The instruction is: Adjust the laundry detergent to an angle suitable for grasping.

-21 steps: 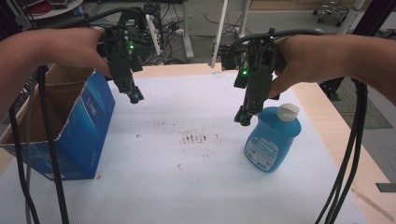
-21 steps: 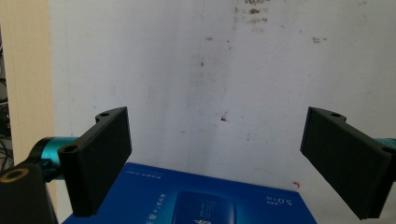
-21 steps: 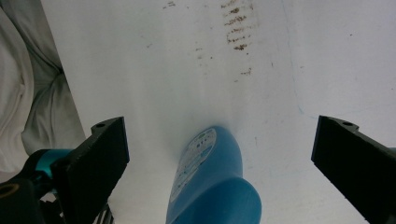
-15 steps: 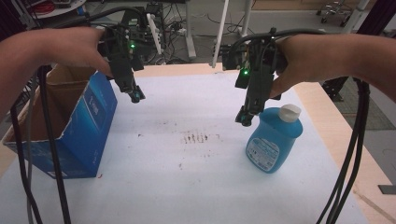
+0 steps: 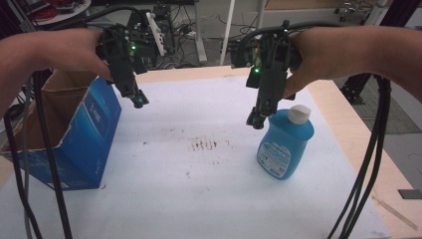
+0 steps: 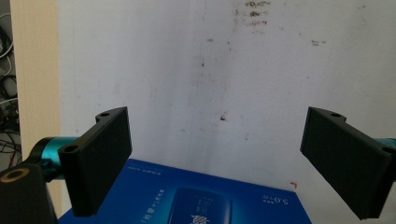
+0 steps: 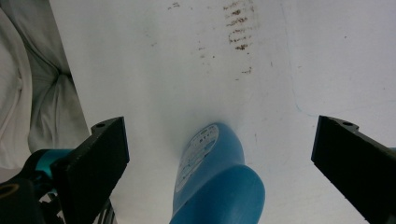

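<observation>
A blue bottle [image 5: 281, 147] with a white cap [image 5: 299, 114] stands on the white-covered table [image 5: 199, 199], right of the middle. My right gripper [image 5: 256, 120] hangs open just above and left of the bottle's shoulder, pointing down. In the right gripper view the bottle [image 7: 212, 179] rises between the wide-apart jaws of the gripper [image 7: 219, 126], touching neither. A blue carton [image 5: 87, 137] with its top flaps open stands at the left. My left gripper [image 5: 139, 101] hovers open beside its upper right corner. The carton's printed face [image 6: 196, 198] lies below the left gripper [image 6: 217, 116].
Brown smudges [image 5: 206, 145] mark the white cover at the middle. The bare wooden table edge [image 5: 348, 134] runs along the right side. Black cables [image 5: 366, 164] trail from both grippers down the left and right. Cluttered equipment stands beyond the far edge.
</observation>
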### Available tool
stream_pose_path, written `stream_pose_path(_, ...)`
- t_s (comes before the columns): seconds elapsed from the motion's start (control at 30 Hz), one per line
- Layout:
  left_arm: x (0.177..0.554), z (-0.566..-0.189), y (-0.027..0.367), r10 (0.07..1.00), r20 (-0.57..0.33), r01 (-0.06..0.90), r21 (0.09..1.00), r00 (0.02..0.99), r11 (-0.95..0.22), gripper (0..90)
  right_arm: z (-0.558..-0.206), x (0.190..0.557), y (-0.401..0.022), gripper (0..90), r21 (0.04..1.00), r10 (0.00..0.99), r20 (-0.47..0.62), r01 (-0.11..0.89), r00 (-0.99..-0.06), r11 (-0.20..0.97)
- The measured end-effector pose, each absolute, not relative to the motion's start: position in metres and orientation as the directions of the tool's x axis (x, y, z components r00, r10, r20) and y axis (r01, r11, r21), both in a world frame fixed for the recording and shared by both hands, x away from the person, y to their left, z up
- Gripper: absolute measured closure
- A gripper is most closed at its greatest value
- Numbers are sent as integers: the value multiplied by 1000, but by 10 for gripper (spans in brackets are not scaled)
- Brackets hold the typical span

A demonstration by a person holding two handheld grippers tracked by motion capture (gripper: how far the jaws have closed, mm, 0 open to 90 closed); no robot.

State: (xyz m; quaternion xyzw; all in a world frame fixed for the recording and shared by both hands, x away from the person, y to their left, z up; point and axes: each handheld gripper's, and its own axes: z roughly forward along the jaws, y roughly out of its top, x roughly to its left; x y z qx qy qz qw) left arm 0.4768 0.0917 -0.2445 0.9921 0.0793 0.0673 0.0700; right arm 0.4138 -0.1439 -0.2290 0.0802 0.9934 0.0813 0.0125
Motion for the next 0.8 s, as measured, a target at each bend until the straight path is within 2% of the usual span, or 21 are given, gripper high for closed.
stream_pose_path(0.8,479,-252,83,151,110,133,156,982,-979,88,-204,391,-188,31,194,247,-29,237,-968,952)
